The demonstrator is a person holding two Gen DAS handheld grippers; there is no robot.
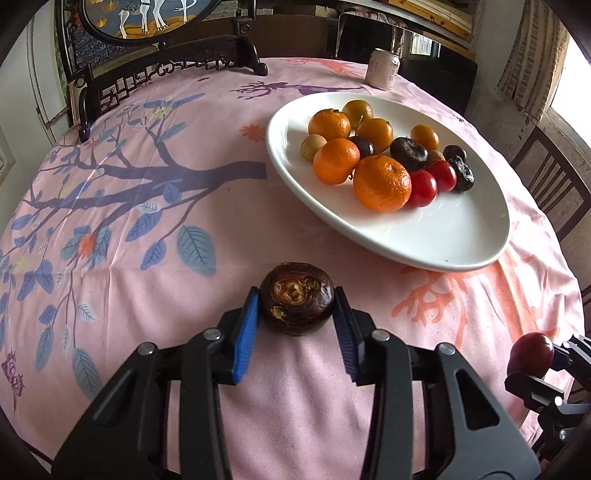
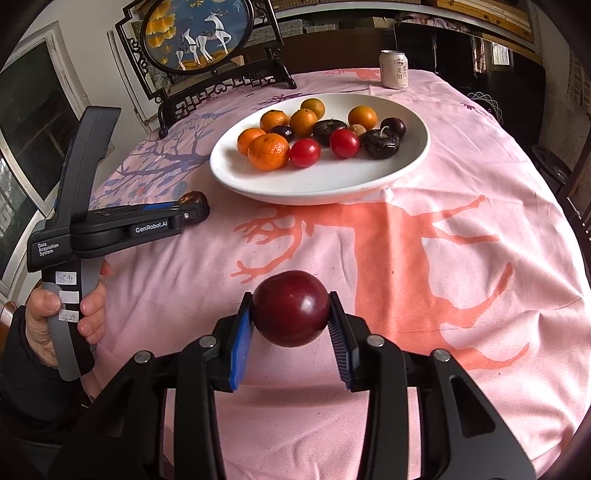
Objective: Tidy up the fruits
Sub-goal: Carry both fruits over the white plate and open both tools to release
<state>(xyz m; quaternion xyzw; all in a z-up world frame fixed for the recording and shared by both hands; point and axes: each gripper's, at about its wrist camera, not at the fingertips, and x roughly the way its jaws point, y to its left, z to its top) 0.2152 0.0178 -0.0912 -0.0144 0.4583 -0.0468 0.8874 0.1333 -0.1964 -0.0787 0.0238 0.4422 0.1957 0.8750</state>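
Now, left claw [image 1: 296, 314] pinching a dark brown water chestnut [image 1: 297, 298] just above the pink-clothed bench [image 1: 184, 295]. Further right, the white plate [image 2: 321, 181] holds oranges [image 2: 268, 151], 2 red tomatoes [image 2: 304, 152] and darker fruit. Right claw [image 2: 291, 314] is clamped on a dark red plum [image 2: 290, 308], held near the bench's front.

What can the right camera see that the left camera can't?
Only the right wrist view shows the person's hand holding the left gripper's handle, and the whole deer picture.

Only the left wrist view shows the water chestnut's swirly top up close between the left gripper pads, and the wooden chair.

Both show the white plate of tangerines and cherry tomatoes, the can, and the plum in the right gripper.
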